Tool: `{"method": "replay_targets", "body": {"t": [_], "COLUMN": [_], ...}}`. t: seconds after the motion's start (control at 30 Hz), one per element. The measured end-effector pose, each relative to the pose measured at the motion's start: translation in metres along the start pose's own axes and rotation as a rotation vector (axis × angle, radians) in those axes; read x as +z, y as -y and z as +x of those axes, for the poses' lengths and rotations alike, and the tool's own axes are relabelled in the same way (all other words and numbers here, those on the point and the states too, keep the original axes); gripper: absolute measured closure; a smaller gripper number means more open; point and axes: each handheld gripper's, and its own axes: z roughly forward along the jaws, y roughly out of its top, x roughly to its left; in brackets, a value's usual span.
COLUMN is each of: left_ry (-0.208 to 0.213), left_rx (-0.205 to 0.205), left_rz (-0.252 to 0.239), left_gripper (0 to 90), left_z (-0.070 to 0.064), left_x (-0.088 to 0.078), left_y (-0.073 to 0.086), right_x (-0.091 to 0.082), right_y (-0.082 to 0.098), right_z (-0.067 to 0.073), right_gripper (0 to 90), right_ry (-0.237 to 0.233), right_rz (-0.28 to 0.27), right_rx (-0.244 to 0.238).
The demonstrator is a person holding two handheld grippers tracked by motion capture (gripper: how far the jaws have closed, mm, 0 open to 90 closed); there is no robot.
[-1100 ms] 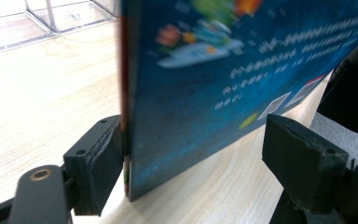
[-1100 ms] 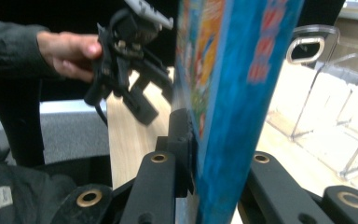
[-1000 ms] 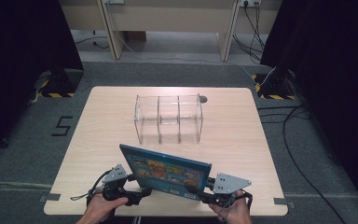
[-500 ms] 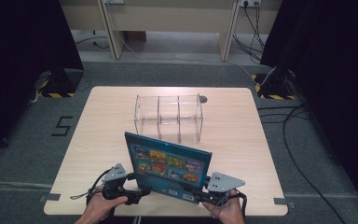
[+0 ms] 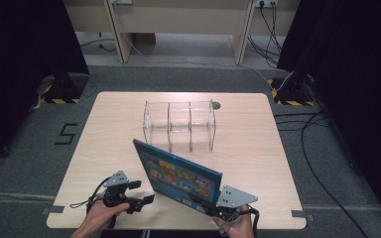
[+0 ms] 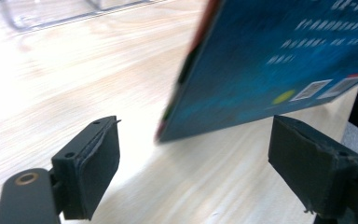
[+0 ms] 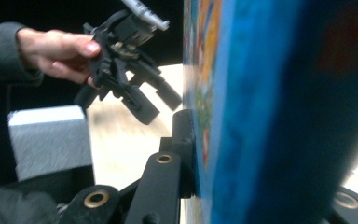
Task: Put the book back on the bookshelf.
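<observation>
A blue picture book stands tilted on its edge above the front of the wooden table. My right gripper is shut on its lower right corner; one black finger presses on the colourful cover. My left gripper is open to the left of the book, not touching it. In the left gripper view the book's blue back cover hangs just beyond my wide-apart pads. The right gripper view also shows the left gripper in a hand.
A clear acrylic rack with three compartments stands upright in the middle of the table, beyond the book. A small round grommet sits behind it. Dark curtains and floor cables flank the table.
The book's left end has risen and swung away from the left gripper, which now stands apart from it. The right gripper keeps its hold and has shifted right.
</observation>
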Motion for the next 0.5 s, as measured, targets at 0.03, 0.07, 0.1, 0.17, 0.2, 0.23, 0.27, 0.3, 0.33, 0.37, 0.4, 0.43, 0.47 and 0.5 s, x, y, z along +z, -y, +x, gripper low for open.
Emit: {"method": "replay_targets", "body": {"t": [0.03, 0.07, 0.1, 0.17, 0.2, 0.23, 0.27, 0.3, 0.33, 0.37, 0.4, 0.43, 0.47, 0.5], "left_ry": [-0.022, -0.069, -0.099, -0.173, -0.196, -0.211, -0.211, -0.241, -0.238, -0.238, -0.236, -0.235, -0.235, -0.234], "left_rx": [0.011, 0.046, 0.067, 0.111, 0.133, 0.144, 0.144, 0.18, 0.168, 0.171, 0.172, 0.172, 0.173, 0.175], "left_rz": [0.02, 0.051, 0.072, 0.121, 0.136, 0.151, 0.151, 0.178, 0.173, 0.175, 0.172, 0.172, 0.17, 0.167], "left_gripper": [16.3, 16.3, 16.3, 16.3, 16.3, 16.3, 16.3, 14.3, 13.9, 14.2, 14.1, 14.1, 14.1, 14.1], "left_z": [0.002, 0.004, 0.006, 0.01, 0.012, 0.013, 0.013, 0.016, 0.016, 0.016, 0.016, 0.016, 0.016, 0.015], "left_x": [0.0, 0.0, 0.001, 0.003, 0.005, 0.006, 0.006, 0.01, 0.01, 0.01, 0.011, 0.011, 0.011, 0.011], "left_y": [0.001, 0.003, 0.004, 0.005, 0.006, 0.007, 0.007, 0.01, 0.01, 0.009, 0.009, 0.009, 0.01, 0.01], "right_x": [-0.003, -0.006, -0.009, -0.012, -0.013, -0.014, -0.014, -0.016, -0.017, -0.018, -0.018, -0.019, -0.02, -0.02], "right_y": [0.0, -0.001, -0.002, -0.003, -0.003, -0.003, -0.003, -0.003, -0.003, -0.004, -0.004, -0.003, -0.003, -0.003], "right_z": [-0.002, -0.003, -0.004, -0.005, -0.006, -0.007, -0.007, -0.009, -0.009, -0.01, -0.01, -0.011, -0.011, -0.012], "right_gripper": [83.4, 83.4, 83.4, 83.5, 83.4, 83.4, 83.4, 83.5, 83.4, 83.5, 83.4, 83.4, 83.5, 83.4], "right_ry": [0.018, 0.033, 0.049, 0.074, 0.081, 0.091, 0.091, 0.104, 0.11, 0.117, 0.121, 0.127, 0.13, 0.132], "right_rz": [-0.003, -0.003, -0.003, -0.009, -0.013, -0.022, -0.022, -0.024, -0.027, -0.032, -0.036, -0.043, -0.045, -0.052], "right_rx": [-0.005, -0.011, -0.019, -0.005, -0.002, 0.004, 0.004, 0.011, 0.017, 0.02, 0.026, 0.034, 0.042, 0.047]}}
